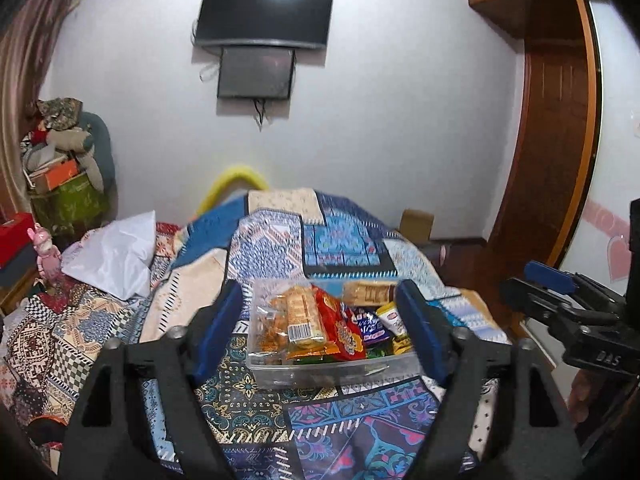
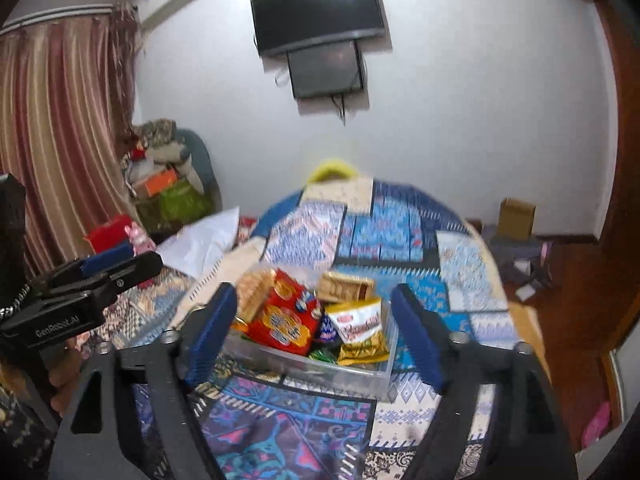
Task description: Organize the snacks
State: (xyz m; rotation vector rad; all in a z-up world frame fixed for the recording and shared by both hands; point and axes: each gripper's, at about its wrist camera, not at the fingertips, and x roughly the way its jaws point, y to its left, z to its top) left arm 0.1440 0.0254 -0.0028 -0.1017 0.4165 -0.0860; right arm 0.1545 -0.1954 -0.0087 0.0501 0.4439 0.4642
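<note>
A clear plastic box (image 1: 332, 372) full of snack packets stands on the patterned bedspread (image 1: 280, 240). In it lie a red biscuit pack (image 1: 340, 328), an orange wafer pack (image 1: 300, 316) and a tan cracker pack (image 1: 368, 292). My left gripper (image 1: 320, 328) is open and empty, held just before the box. In the right wrist view the box (image 2: 320, 372) holds the red pack (image 2: 284, 316) and a yellow-white chips bag (image 2: 360, 328). My right gripper (image 2: 312, 332) is open and empty, held over the box's near side.
A white pillow (image 1: 116, 256) lies left on the bed. Piled clothes and boxes (image 1: 64, 168) stand in the left corner. A TV (image 1: 264, 12) hangs on the far wall. A wooden wardrobe (image 1: 556, 120) and a cardboard box (image 1: 416, 224) are on the right.
</note>
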